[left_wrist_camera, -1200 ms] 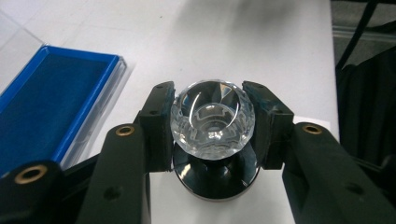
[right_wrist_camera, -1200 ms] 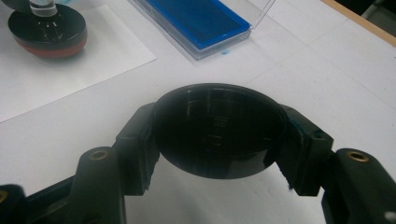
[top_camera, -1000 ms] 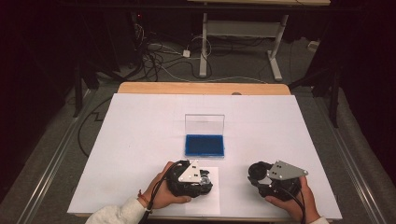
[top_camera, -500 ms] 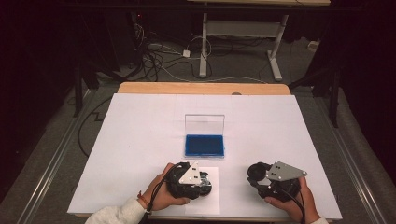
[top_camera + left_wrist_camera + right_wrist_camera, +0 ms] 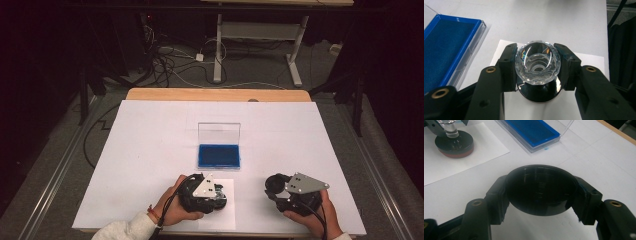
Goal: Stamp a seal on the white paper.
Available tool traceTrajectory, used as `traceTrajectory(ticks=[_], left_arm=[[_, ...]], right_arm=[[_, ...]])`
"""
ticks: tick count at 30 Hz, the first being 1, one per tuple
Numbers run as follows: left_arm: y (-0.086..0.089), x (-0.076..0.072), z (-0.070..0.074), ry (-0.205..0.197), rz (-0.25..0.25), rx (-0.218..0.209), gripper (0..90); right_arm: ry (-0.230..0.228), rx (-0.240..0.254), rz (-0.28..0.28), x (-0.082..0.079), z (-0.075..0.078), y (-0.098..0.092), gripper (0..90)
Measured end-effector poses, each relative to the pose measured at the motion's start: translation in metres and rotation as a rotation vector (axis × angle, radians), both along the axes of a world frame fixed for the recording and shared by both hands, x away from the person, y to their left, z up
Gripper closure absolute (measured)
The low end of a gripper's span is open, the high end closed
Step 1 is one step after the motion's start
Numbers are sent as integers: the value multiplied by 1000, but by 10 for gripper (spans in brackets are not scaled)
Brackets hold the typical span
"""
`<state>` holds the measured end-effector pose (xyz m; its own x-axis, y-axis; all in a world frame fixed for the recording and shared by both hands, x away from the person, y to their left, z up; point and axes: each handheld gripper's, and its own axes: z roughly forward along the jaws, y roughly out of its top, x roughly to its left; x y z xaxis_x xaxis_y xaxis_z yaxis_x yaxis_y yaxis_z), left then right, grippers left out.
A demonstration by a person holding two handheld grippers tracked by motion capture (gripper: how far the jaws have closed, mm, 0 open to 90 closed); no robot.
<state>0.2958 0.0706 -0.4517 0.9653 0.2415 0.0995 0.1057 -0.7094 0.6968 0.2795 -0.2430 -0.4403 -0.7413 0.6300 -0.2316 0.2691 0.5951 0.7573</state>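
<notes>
My left gripper is shut on the faceted crystal knob of a stamp, whose round black base stands on a white sheet of paper. In the right gripper view the stamp base rests on that paper at the upper left. Held above the table, my right gripper is shut on a round black cap, its hollow side toward the camera. An open blue ink pad lies just beyond both grippers, with its clear lid standing upright.
A white sheet covers the wooden table. The ink pad lies to the left of the stamp in the left gripper view. Beyond the table, cables and a desk frame sit on the floor.
</notes>
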Motion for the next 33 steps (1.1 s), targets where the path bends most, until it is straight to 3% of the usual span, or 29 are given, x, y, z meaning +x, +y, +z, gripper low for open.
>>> traceTrajectory(ticks=[33], left_arm=[[2,1,-1,15,3,-8,550]], right_arm=[[-6,8,-3,-1,1,-2,379]])
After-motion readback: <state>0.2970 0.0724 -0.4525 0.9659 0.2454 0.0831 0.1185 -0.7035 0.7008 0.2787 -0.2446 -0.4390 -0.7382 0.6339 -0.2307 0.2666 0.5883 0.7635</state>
